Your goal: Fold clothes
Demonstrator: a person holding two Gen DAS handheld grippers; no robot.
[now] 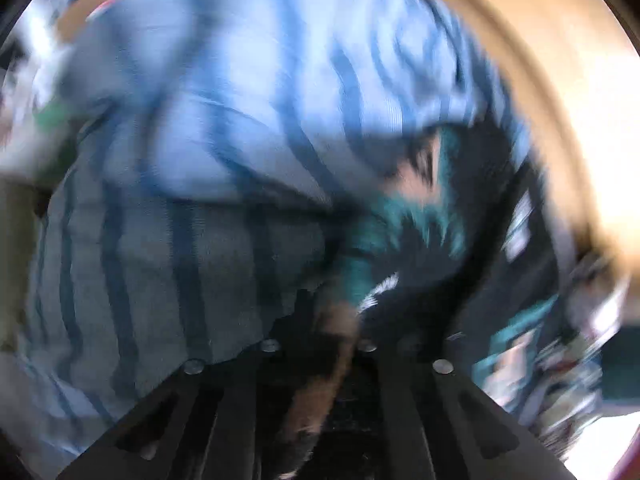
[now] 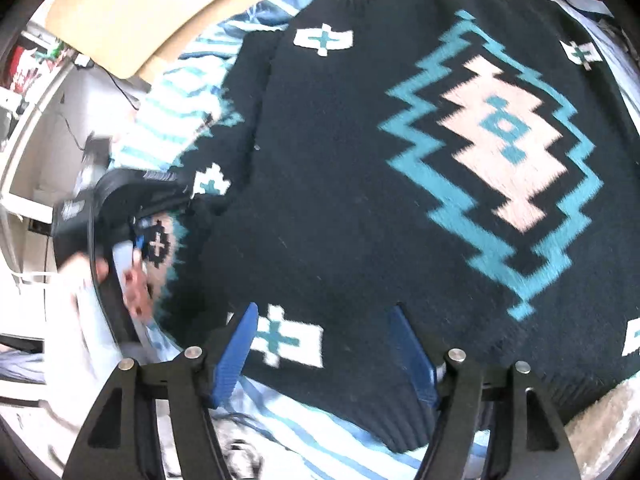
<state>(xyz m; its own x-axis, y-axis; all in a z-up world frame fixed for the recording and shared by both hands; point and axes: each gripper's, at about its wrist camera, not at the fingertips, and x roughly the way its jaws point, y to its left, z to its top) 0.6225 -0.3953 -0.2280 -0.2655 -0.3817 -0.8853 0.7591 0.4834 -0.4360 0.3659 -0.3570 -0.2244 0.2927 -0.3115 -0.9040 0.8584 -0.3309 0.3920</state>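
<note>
Filling most of the right wrist view: one black knit sweater (image 2: 340, 200), spread flat, with a large teal zigzag diamond around a pale pink centre at the right of the frame and small white blocks bearing teal crosses scattered over it. Ribbed hem at the bottom centre. No readable label or writing on it.

Beneath it: striped cloth (image 2: 180, 92), light blue with darker blue bands, showing at the upper left and along the bottom edge. It fills most of the left wrist view, heavily blurred.

Desk (image 2: 120, 12): pale wood surface, bare part at the upper left.

Right tongs (image 2: 324, 344): bottom centre, blue ribbed pads set well apart above the sweater, nothing between them, one white cross block showing in the gap.

Left tongs (image 2: 132, 240): at the left edge of the right wrist view, black body, closed together on a fold of the sweater's patterned sleeve. A grey tag on the body carries marks too blurred to read. In their own view a strip of dark knit runs down between the arms.

Hand (image 2: 134, 288): beside the left tongs, lower left, fingers blurred.
</note>
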